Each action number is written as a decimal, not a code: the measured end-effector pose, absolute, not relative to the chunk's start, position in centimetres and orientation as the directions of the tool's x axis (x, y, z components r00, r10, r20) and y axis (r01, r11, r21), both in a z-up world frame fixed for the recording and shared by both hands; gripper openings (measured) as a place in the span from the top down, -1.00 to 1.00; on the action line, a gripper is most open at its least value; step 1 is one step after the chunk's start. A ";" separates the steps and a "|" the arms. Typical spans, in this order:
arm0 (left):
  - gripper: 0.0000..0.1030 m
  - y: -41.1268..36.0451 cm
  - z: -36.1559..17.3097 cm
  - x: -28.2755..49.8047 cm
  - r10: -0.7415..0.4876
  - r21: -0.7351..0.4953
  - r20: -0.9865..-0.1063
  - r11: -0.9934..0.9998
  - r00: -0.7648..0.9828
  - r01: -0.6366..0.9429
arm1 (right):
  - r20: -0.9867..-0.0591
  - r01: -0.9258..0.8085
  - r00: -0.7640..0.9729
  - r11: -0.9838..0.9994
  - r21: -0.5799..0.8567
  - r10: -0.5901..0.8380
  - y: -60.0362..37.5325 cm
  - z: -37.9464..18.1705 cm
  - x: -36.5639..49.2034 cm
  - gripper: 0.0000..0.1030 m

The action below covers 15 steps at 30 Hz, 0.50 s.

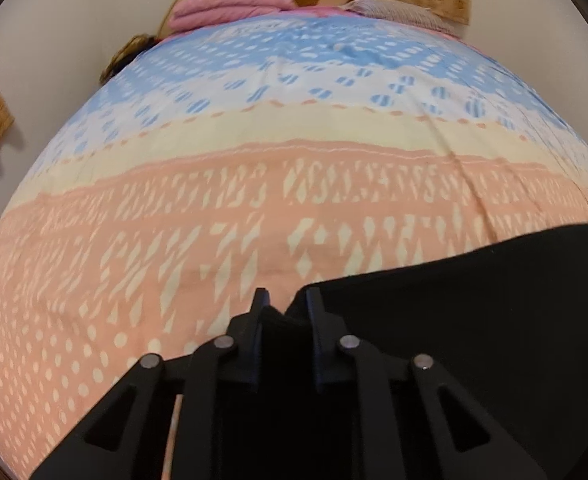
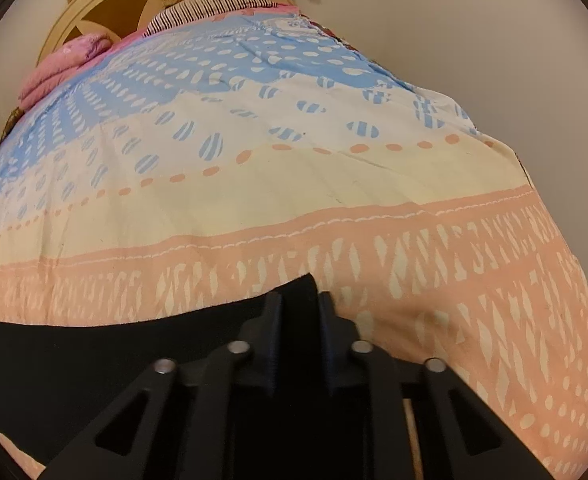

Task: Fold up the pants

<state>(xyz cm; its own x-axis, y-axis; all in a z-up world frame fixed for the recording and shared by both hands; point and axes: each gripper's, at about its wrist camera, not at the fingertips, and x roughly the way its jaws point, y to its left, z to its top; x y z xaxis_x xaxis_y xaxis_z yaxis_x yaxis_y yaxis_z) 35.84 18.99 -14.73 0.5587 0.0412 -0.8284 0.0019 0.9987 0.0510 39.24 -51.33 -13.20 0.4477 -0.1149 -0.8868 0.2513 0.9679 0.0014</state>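
Pants, black, lay on the patterned bedspread, one edge stretched between both tools. The left gripper was clamped on a bunched corner; the right gripper was closed on the opposite corner. Each bite looked shallow. Uneven pulling could likely slip a corner free, or drag the bedspread and skew the fold.

My left gripper points forward and a little down, its two black fingers drawn near together and pinching cloth between them. My right gripper has the same pose, its fingers also narrow and clamped on cloth, both linkages symmetric.
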 end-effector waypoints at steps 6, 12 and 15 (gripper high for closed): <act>0.66 19.7 -13.2 35.0 0.008 0.025 -0.796 0.999 0.605 0.020 | -0.852 0.249 0.510 0.968 0.013 -0.119 -50.8 -10.7 37.6 0.90; 0.68 19.2 -12.8 34.6 0.006 0.029 -0.782 0.999 0.624 0.026 | -0.810 0.220 0.570 0.975 -0.013 -0.140 -49.4 -7.9 35.6 0.90; 0.69 19.2 -12.2 34.3 -0.001 0.024 -0.770 0.999 0.638 0.030 | -0.777 0.215 0.610 0.976 -0.027 -0.156 -48.9 -6.1 34.3 0.91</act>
